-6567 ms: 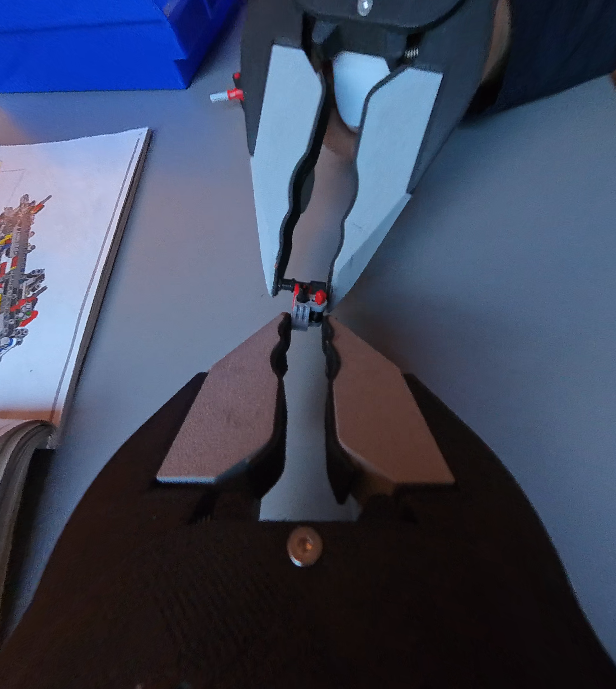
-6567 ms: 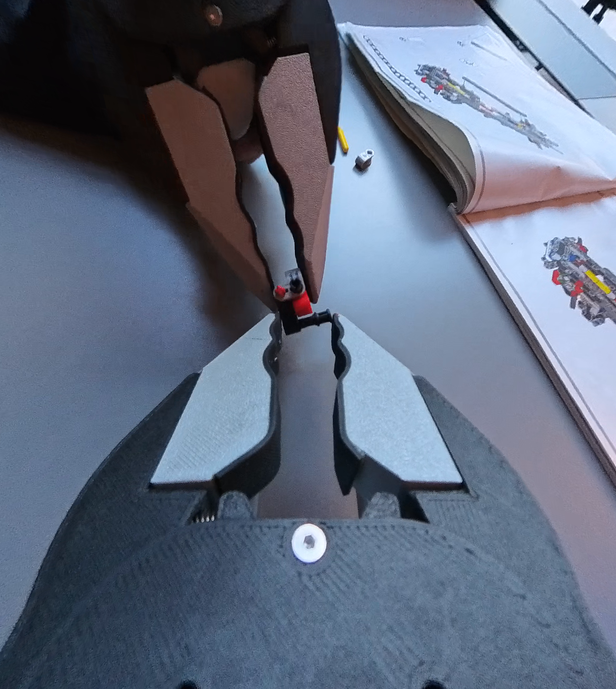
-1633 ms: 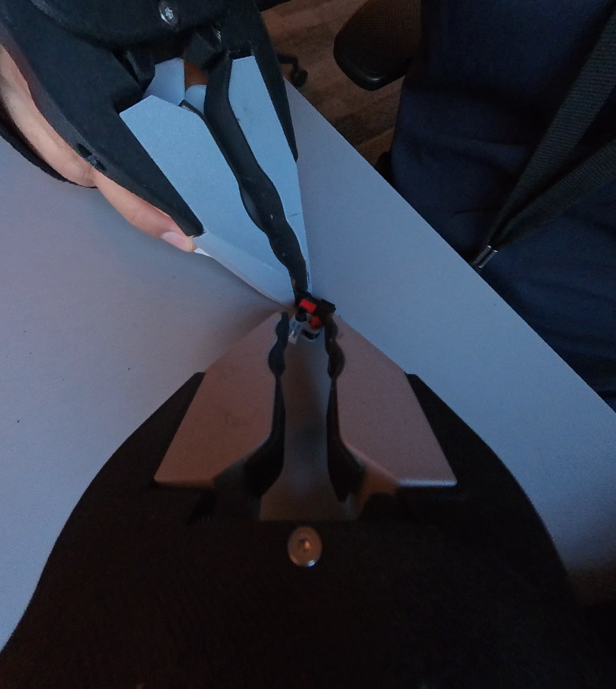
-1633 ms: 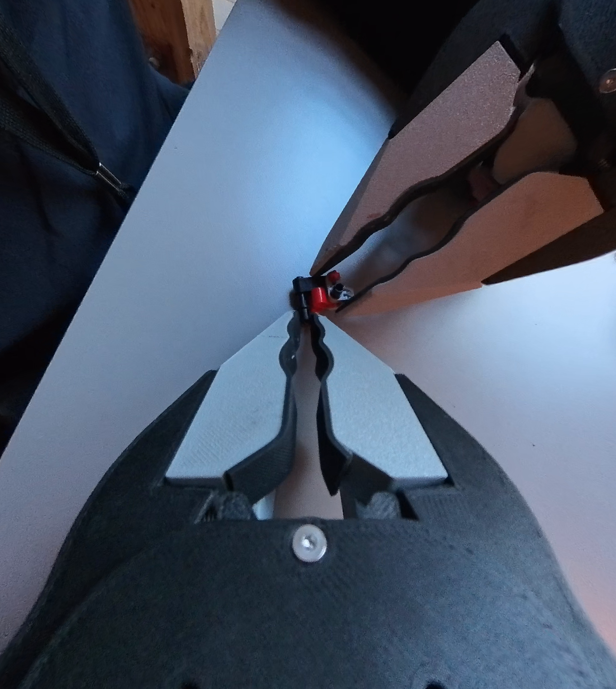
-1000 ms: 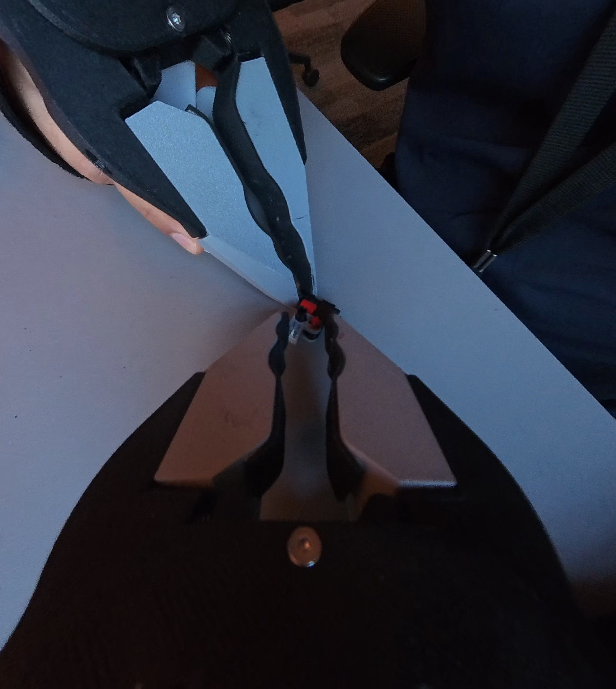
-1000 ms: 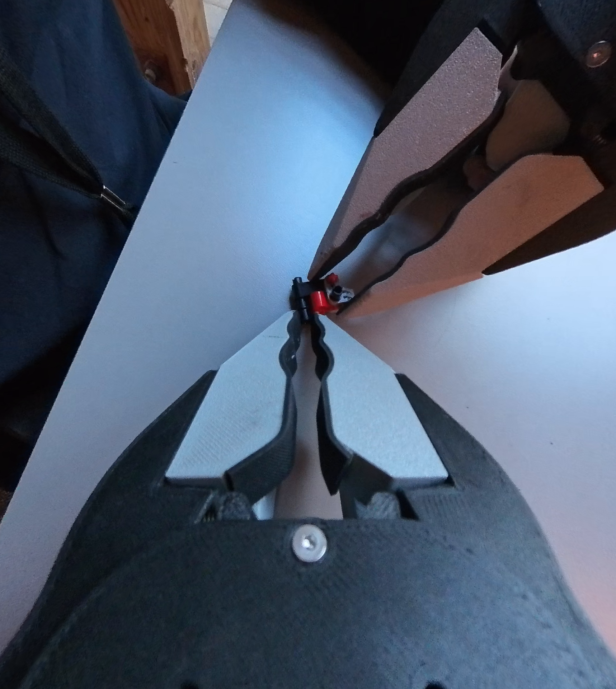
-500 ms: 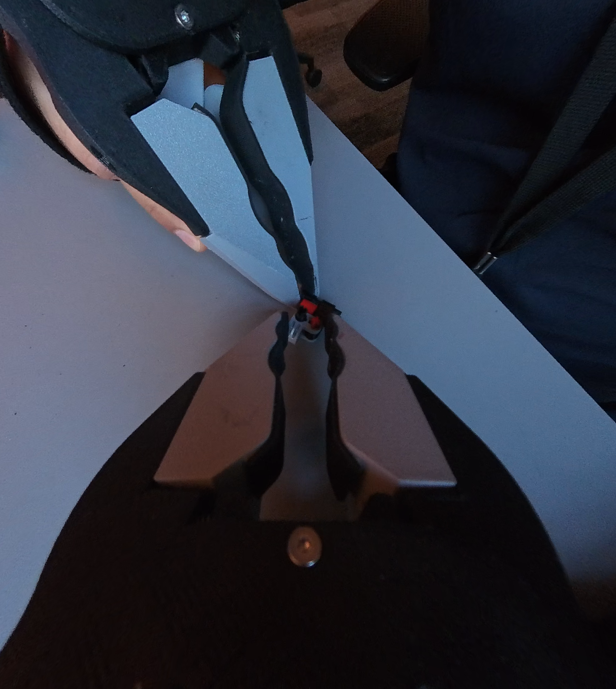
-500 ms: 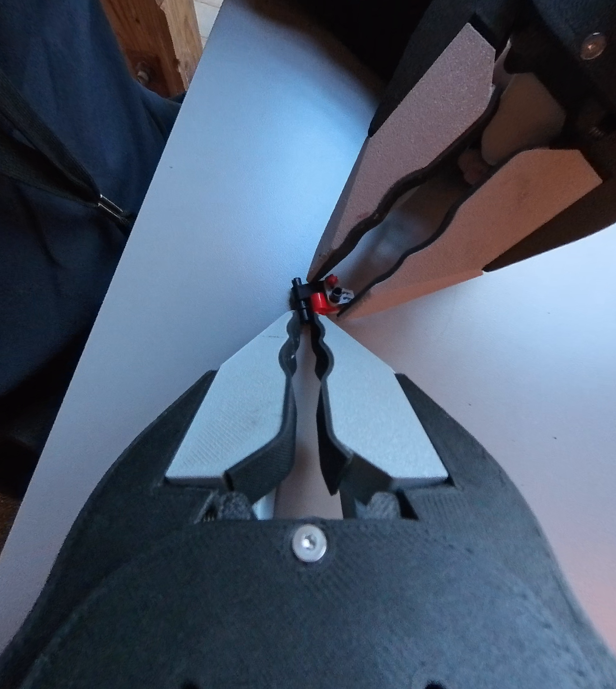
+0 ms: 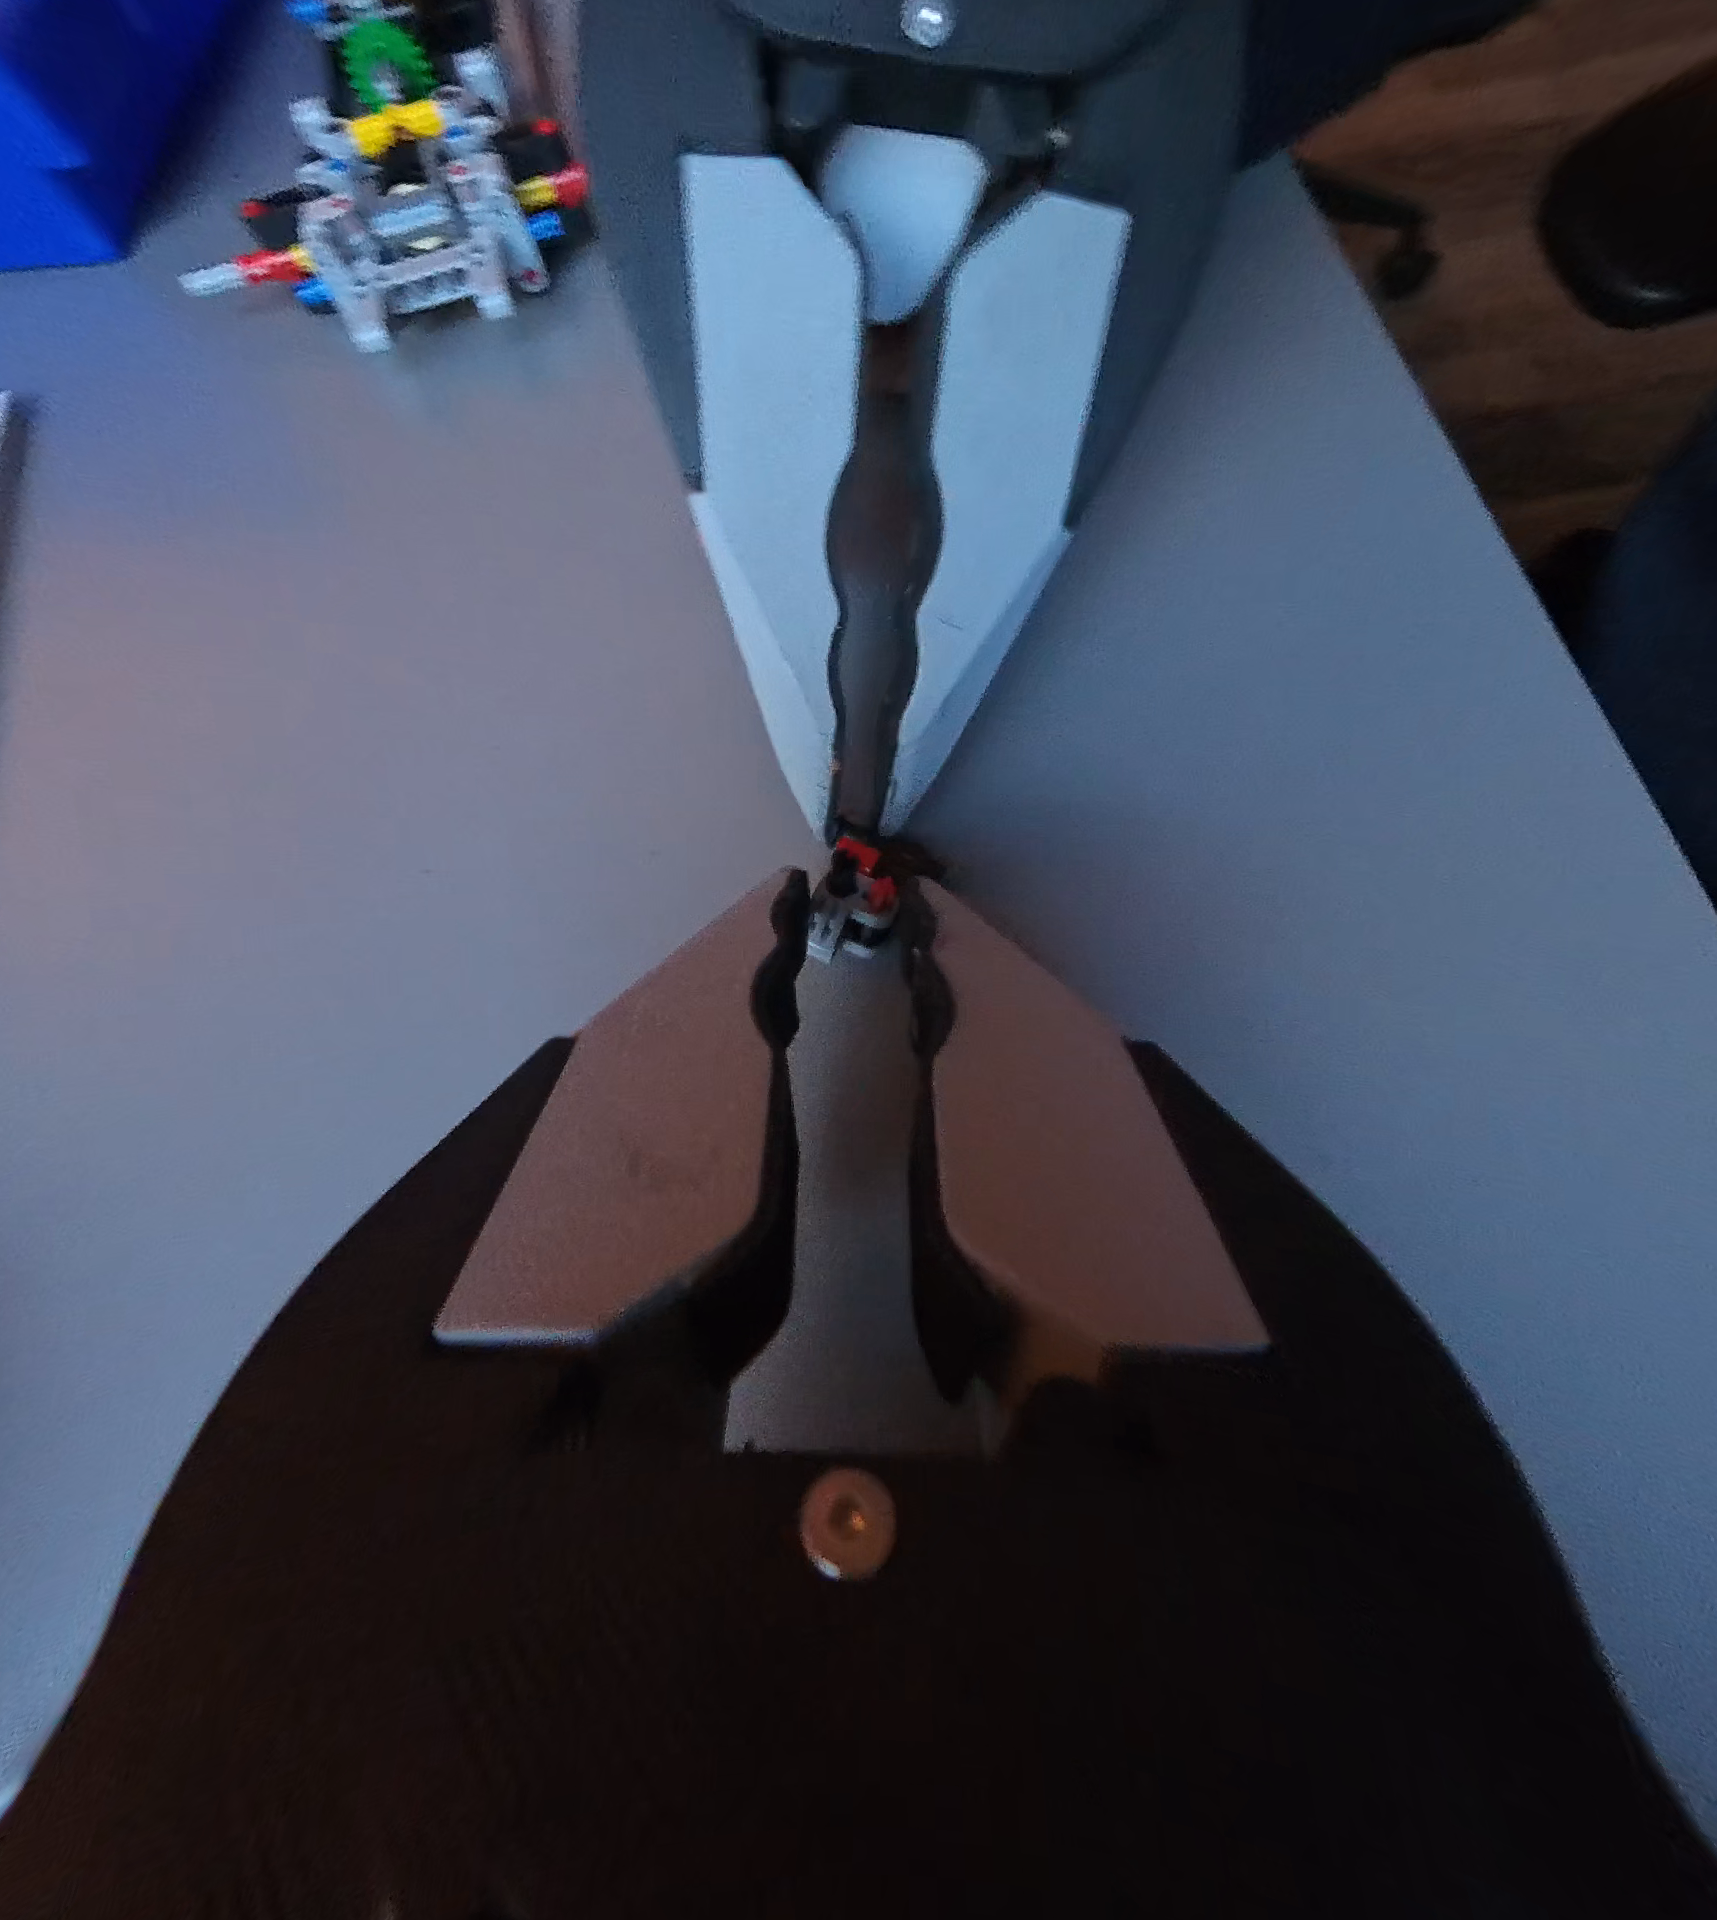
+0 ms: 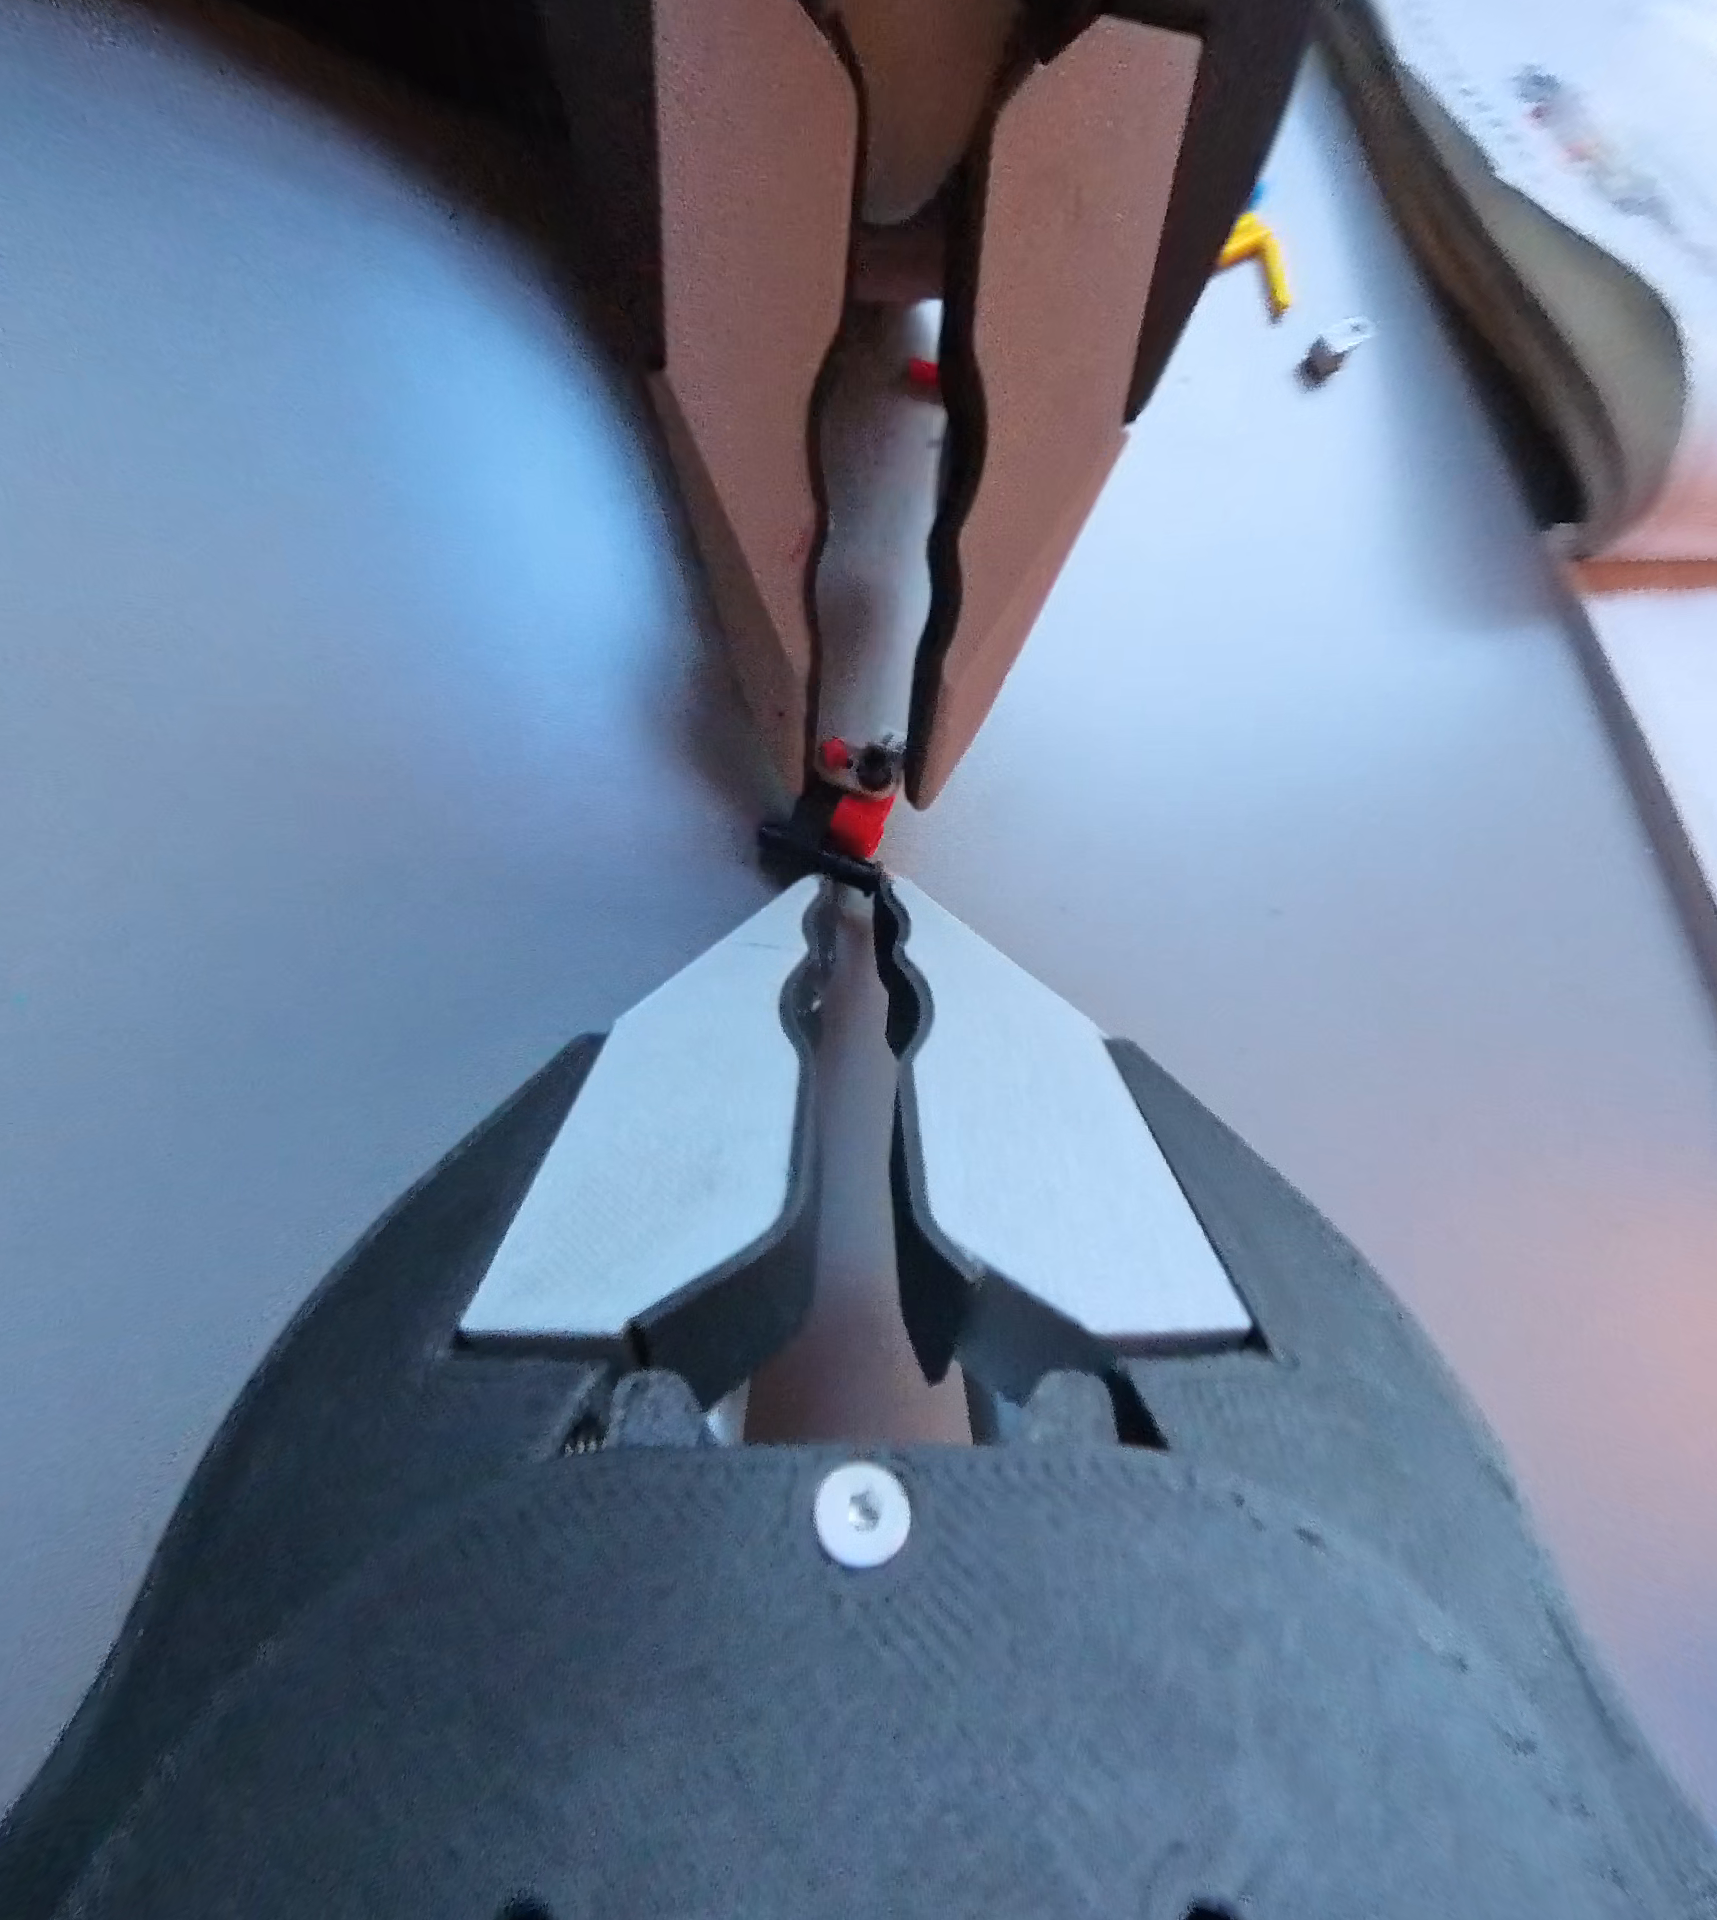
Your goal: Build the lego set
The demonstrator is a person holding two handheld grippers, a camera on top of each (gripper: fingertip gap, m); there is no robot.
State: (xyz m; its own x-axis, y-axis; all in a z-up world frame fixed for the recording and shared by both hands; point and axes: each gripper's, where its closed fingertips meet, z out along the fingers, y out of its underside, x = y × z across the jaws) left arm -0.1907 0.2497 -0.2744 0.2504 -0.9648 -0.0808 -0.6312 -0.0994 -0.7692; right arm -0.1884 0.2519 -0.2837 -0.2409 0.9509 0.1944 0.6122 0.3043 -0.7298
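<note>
My left hand-held gripper [image 9: 852, 914] is closed part-way on the grey end of a small brick assembly [image 9: 854, 899], pads against its sides. My right hand-held gripper [image 10: 849, 883] comes at it head-on from the far side, tip to tip, nearly closed and pinching the thin black pin [image 10: 818, 844] at the assembly's red end. The piece lies straight ahead of both tips, just above the bench [image 9: 314, 727], its long axis running along the line between them. Both are equally near. A larger brick model [image 9: 407, 208] stands well beyond and left of the left one; an open booklet [image 10: 1664, 208] lies beyond and right of the right one.
</note>
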